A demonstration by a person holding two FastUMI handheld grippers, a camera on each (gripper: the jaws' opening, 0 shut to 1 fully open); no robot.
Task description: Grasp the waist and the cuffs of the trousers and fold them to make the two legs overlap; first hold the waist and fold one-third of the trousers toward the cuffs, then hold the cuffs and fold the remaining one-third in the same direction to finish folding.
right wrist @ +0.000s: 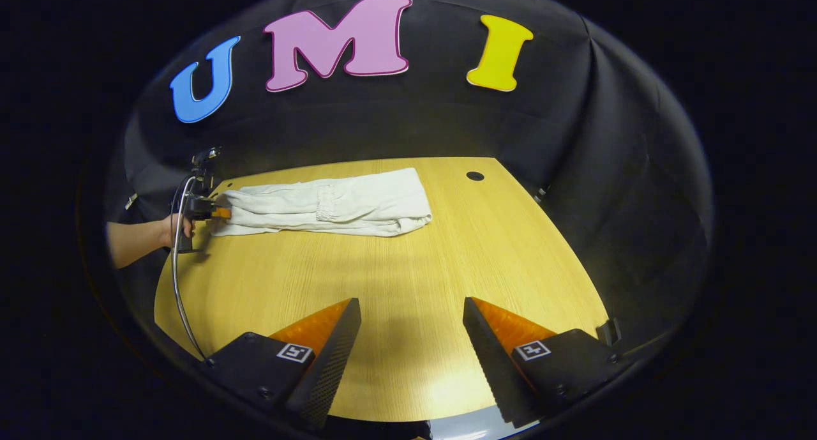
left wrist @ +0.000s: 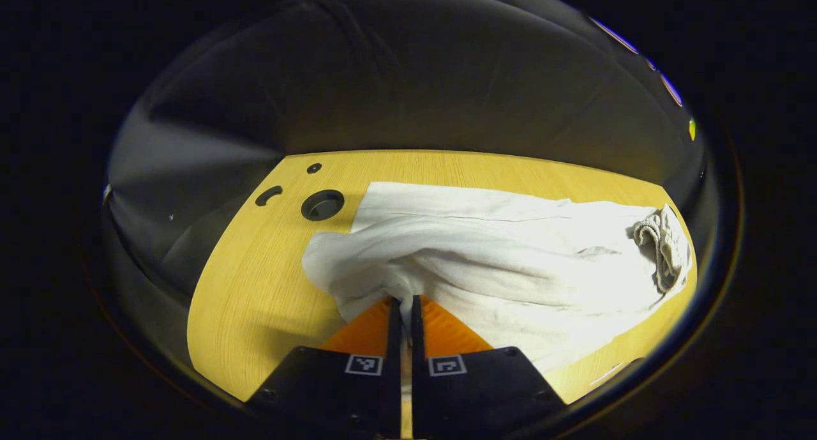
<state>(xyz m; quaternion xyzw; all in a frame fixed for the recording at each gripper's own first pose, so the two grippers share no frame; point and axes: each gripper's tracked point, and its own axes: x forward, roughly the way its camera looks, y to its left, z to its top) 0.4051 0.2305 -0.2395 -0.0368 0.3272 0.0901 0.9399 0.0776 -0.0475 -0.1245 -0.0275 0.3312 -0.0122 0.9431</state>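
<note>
Backdrop: black cloth wall (right wrist: 408, 121) hangs in folds behind and around the booth in both views.
Tabletop: we see a light wood tabletop (right wrist: 408, 280) with a rounded edge; in the left gripper view it carries one large round hole (left wrist: 322, 205), a small hole and a curved slot near its far left corner, and in the right gripper view a small dark hole (right wrist: 475, 175) lies past the trousers' end.
Trousers: white trousers (left wrist: 498, 255) lie lengthwise on the tabletop, already doubled so the fabric sits in layers; in the right gripper view they stretch along the far side of the tabletop (right wrist: 332, 204), with a gathered, elastic-looking band about midway along.
Drawstring end: in the left gripper view a bunched cord (left wrist: 660, 245) rests on the far right end of the trousers.
Left gripper: our left gripper (left wrist: 402, 303) has its fingers pressed nearly together on a puckered edge of the trousers at the near end, the cloth drawn up into a small ridge where it is pinched.
Left gripper from afar: in the right gripper view we see it (right wrist: 220, 213) at the left end of the trousers, held by a hand (right wrist: 175, 228) with a bare forearm, a cable (right wrist: 179, 287) looping down from it.
Right gripper: our right gripper (right wrist: 412, 315) stands wide apart with nothing between its fingers, over bare tabletop and well apart from the trousers.
</note>
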